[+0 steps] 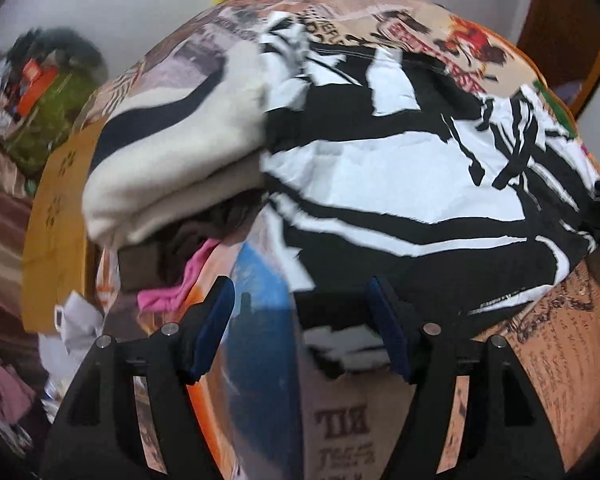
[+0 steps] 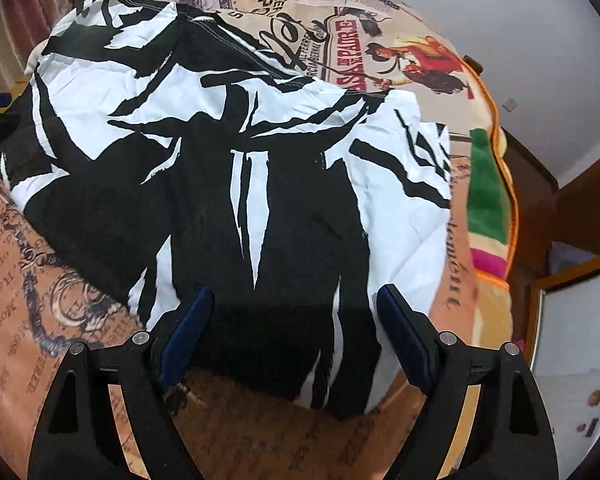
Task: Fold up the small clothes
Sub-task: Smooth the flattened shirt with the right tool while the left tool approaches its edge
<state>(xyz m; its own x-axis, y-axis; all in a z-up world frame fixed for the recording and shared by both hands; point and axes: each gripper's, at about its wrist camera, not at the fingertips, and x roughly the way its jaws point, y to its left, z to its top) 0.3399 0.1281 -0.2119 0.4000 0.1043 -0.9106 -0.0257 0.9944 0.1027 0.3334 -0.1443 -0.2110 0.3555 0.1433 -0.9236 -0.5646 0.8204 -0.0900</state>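
So the black-and-white shirt point(image 2: 236, 168) lies flat on the bed, its near hem right under the right claw point(image 2: 296, 320). The left claw point(image 1: 300, 312) sits off its corner. Both are wide open and empty. The right's closer.

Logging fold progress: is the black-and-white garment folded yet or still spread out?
Spread out. The black-and-white garment lies open across the printed bedcover, with no fold seen; both grippers stand open above its near edge.

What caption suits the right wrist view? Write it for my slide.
Open right tool poised over a black-and-white garment spread flat on a printed bedspread.
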